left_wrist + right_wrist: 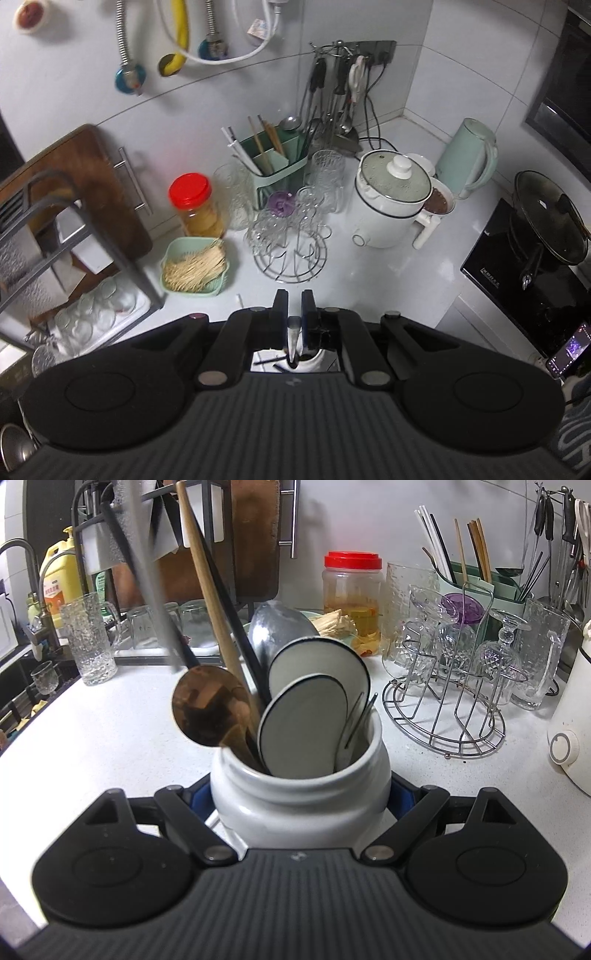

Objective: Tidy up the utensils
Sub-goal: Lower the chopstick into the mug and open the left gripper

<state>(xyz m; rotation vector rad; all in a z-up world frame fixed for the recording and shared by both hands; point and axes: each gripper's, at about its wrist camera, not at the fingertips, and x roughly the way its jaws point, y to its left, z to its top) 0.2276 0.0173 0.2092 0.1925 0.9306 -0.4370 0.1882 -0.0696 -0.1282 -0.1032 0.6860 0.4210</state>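
A white jar (299, 794) full of utensils is clamped on both sides by the right gripper (299, 801), whose jaws stand wide around its body. The left gripper (293, 310) is nearly closed on a thin metal handle (294, 341), directly above the jar. The step in hand is judged to be drawing out one utensil. Next, it should be carried to the green holder (275, 164) at 12 o'clock and lowered in upright.

Jar (195, 206): red lid, beside the toothpick basket (195, 271).
Glass rack (445, 716): wire, holds upturned glasses.
Cooker (391, 199): white, lidded, near the kettle (469, 158).
Wok (550, 218): on the black hob.
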